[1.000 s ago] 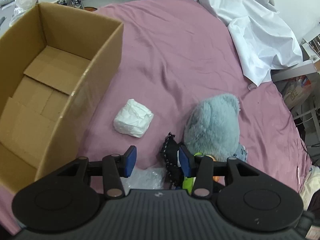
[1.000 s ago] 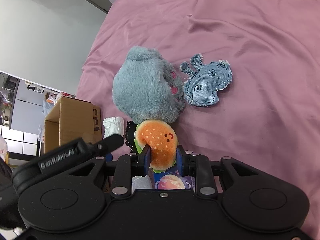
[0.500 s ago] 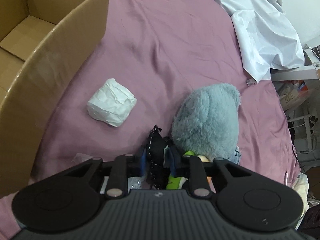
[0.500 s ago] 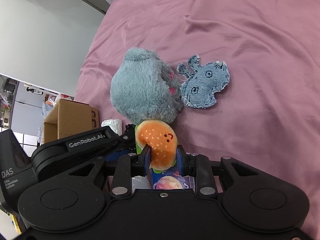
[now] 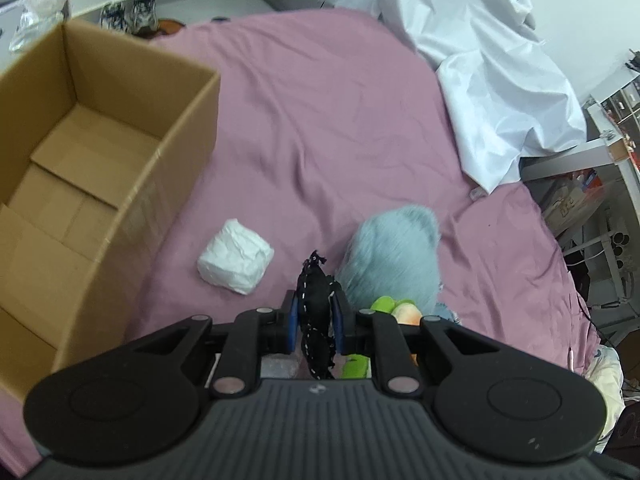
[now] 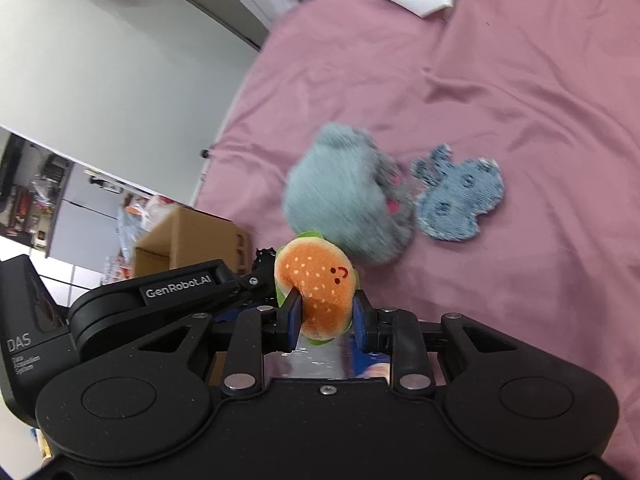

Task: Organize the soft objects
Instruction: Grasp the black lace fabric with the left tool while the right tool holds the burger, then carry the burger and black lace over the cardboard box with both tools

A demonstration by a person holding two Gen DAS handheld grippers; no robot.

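My left gripper (image 5: 314, 312) is shut on a black soft toy with white stitching (image 5: 316, 304) and holds it above the pink bedsheet. My right gripper (image 6: 325, 312) is shut on an orange burger plush (image 6: 316, 286), which also shows in the left wrist view (image 5: 404, 312). A grey furry plush (image 5: 394, 256) lies on the bed just beyond both grippers (image 6: 344, 200). A denim animal-shaped toy (image 6: 460, 200) lies to its right. A white crumpled bundle (image 5: 236, 256) lies left of the black toy. An open, empty cardboard box (image 5: 72, 168) stands at the left.
White sheets (image 5: 480, 60) are piled at the bed's far right. Shelving and clutter (image 5: 600, 200) stand past the right bed edge. The left gripper's body (image 6: 160, 292) sits close on the left of the right gripper. A clear plastic packet (image 6: 320, 364) lies under the right gripper.
My left gripper closed on the black toy and has lifted it, pulling back so the box shows fully again. My right gripper has lifted with the burger plush held throughout.
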